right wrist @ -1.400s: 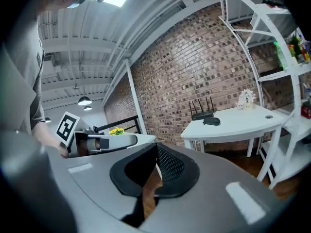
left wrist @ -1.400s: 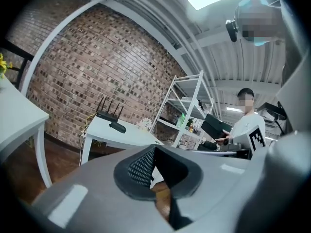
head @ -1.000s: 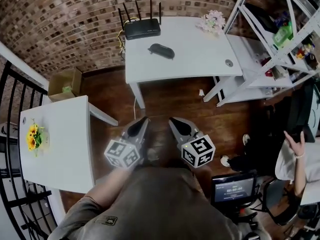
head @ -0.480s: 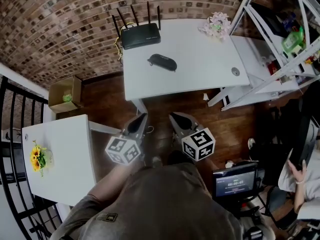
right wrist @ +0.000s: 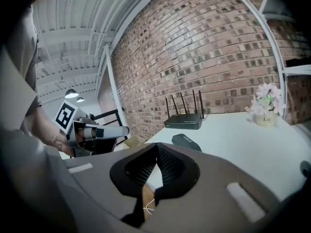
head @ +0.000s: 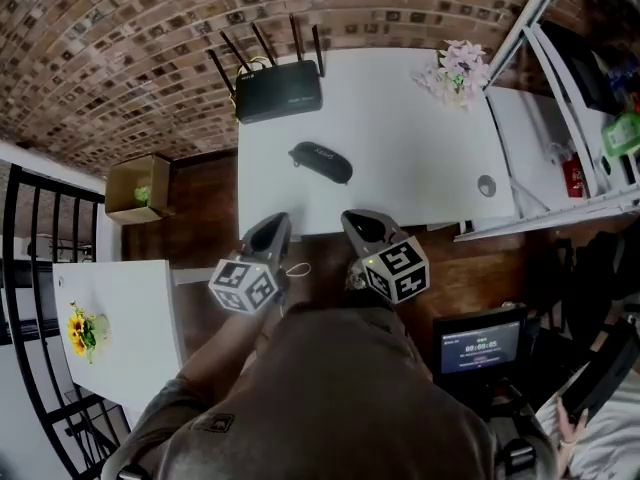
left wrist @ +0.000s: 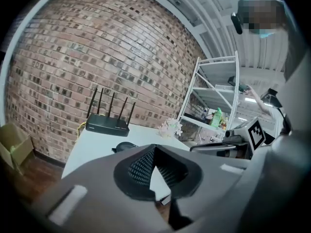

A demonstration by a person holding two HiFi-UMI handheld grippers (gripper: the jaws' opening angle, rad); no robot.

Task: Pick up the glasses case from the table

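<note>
Table [head: 410, 158] by brick wall [head: 150, 28], glasses case [head: 321, 161] atop (left gripper [head: 270, 228], right gripper [head: 360, 225] closed, empty)

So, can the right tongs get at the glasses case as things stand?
Probably yes: the right tongs, shut and empty, hover by the near edge of the table, and the glasses case lies on bare tabletop ahead with nothing between. They must open first.

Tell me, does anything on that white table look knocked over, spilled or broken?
Nothing stands out. On the white table the dark glasses case lies flat, at a slight slant. The router sits at the back edge with its antennas up, and the small pot of flowers stands upright near the corner. No spill or damage shows.
</note>
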